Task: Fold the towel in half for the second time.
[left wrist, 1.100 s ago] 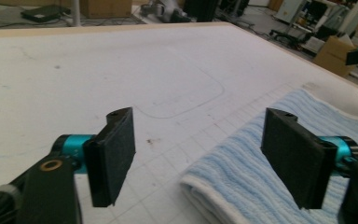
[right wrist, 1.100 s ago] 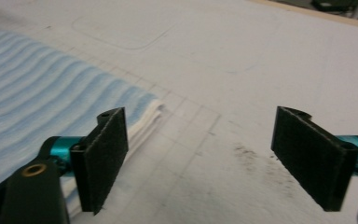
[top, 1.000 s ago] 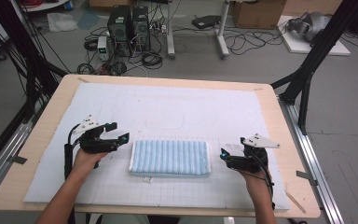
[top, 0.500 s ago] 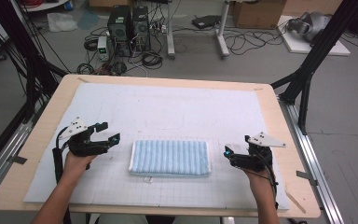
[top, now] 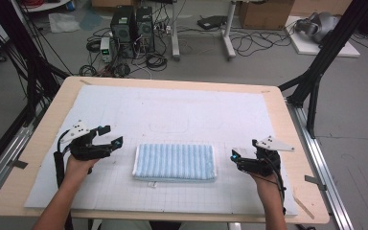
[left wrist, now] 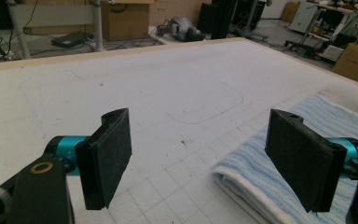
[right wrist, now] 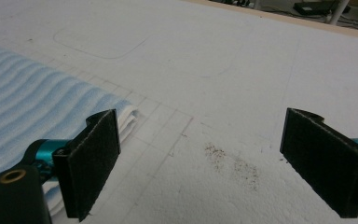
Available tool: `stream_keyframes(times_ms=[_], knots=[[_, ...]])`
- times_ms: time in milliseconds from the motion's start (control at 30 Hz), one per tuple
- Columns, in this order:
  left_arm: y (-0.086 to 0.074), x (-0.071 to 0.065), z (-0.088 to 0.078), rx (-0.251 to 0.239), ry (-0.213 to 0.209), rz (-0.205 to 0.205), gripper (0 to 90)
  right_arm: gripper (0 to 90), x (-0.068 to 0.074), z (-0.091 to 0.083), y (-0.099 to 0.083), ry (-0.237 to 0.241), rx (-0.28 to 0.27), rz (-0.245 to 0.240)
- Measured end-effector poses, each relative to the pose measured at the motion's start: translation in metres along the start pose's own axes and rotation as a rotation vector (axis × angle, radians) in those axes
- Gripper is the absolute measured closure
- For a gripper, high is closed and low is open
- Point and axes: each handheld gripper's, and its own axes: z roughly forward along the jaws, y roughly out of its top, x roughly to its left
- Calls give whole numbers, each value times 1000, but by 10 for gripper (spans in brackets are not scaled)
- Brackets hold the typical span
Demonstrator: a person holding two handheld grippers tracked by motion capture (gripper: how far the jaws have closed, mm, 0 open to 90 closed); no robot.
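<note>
While one folded towel of blue-and-white striped terry cloth lies flat near the middle of the bench's front half, two grippers flank it, one to each side. The pale wooden bench carries a single white gridded mat that covers nearly all of its top, and the towel rests on that mat with its long side running from nine o'clock to three o'clock. A faint rounded rectangle outline is drawn on the mat just past the towel at twelve o'clock.

The left gripper sits at nine o'clock of the towel, near it but apart, held in the person's left hand. Its jaws stand spread wide with nothing between them; in the left gripper view the two black pads frame bare mat, with the towel's corner lying low behind the right-hand pad.

The right gripper sits at three o'clock of the towel, also near and not touching, held in the person's right hand. Its jaws are likewise spread wide and empty. In the right gripper view the towel's folded edge reaches behind the left-hand pad, and a small patch of brown specks lies on the mat between the two pads.

Counted: one towel, one mat, two grippers, two hands. No container stands on the bench. Beyond the bench at twelve o'clock, two black computer towers stand on the floor among cables.
</note>
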Motion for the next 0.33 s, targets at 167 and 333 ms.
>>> stream_keyframes(times_ms=[167,333], knots=[[0,1,0,5,2,-1,235,111,-1,0,-1,-1,-6,6],[-1,1,1,11,4,-6,238,111,-2,1,-1,-4,-6,7]])
